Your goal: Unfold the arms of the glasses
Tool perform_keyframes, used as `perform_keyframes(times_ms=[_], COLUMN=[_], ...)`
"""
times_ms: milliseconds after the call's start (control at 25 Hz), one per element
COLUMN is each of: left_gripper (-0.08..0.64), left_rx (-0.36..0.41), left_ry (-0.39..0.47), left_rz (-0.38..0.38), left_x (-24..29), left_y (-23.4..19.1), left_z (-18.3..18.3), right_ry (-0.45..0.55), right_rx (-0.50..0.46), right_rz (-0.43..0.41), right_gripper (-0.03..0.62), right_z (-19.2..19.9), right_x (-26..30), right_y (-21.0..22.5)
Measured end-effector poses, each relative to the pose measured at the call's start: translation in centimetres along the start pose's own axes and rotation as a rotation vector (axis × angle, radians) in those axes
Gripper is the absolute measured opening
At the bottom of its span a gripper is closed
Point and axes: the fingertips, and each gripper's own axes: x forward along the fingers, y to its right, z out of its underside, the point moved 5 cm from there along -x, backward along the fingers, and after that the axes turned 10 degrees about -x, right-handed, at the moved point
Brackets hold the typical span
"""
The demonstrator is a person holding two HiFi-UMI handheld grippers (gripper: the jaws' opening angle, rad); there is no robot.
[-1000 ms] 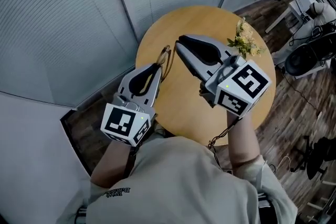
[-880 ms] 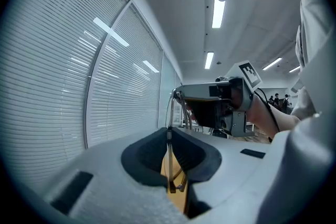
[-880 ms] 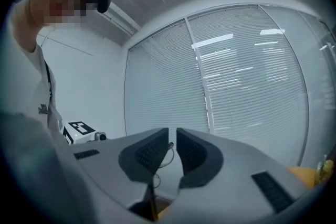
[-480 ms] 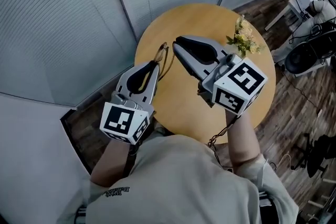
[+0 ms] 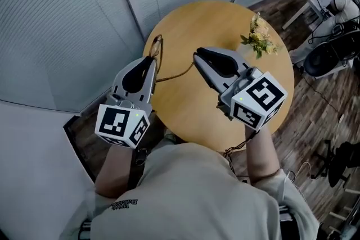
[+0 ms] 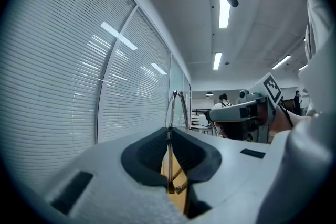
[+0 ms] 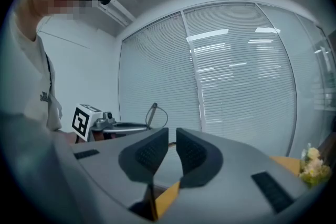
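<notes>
- Left gripper [image 5: 151, 60] pinches the glasses [image 5: 156, 44] by the front, at the table's [image 5: 214, 19] 10 o'clock edge.
- The front's long axis runs 12 to 6.
- One arm [image 5: 174, 73] points toward 2 o'clock.
- Right gripper [image 5: 197, 57], jaws a slit apart, nips its end.

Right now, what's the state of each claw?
Left claw: closed on the thin wire-framed glasses.
Right claw: nearly shut; the glasses' unfolded arm reaches its tips, grip cannot be told.
</notes>
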Motion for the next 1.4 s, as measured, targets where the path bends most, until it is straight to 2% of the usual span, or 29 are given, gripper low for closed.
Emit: perform_keyframes(times_ms=[280, 600, 760, 960, 1040, 1240, 1400], left_gripper=[0.041, 0.041, 0.041, 0.041, 0.041, 0.040, 0.040], left_rx=[-0.026, -0.058, -0.088, -0.089, -0.079, -0.022, -0.028], left_ry=[0.028, 0.041, 0.023, 0.011, 0.008, -0.009, -0.013], left_rz=[-0.028, -0.031, -0.023, -0.020, -0.021, -0.005, 0.012], left_x=[-0.4, -0.1, 0.2, 0.5, 0.7, 0.4, 0.7], left_y=[-0.8, -1.0, -1.2, -0.9, -0.9, -0.8, -0.4], left_z=[-1.1, -1.3, -0.8, -0.4, -0.4, -0.1, 0.0], right_ry=[-0.070, -0.135, -0.167, -0.190, -0.169, -0.016, 0.064], right_rx=[-0.032, 0.007, 0.030, 0.037, 0.044, 0.065, 0.048], right_rz=[-0.005, -0.044, -0.057, -0.059, -0.068, -0.078, -0.049], right_gripper=[0.034, 0.034, 0.034, 0.034, 0.034, 0.034, 0.035], right_z=[1.9, 4.8, 6.2, 7.0, 6.9, 4.5, 2.2], right_x=[-1.6, -2.1, -2.1, -2.2, -2.2, -2.8, -3.2], right_y=[-1.7, -3.3, -4.1, -4.1, -4.2, -4.1, -2.8])
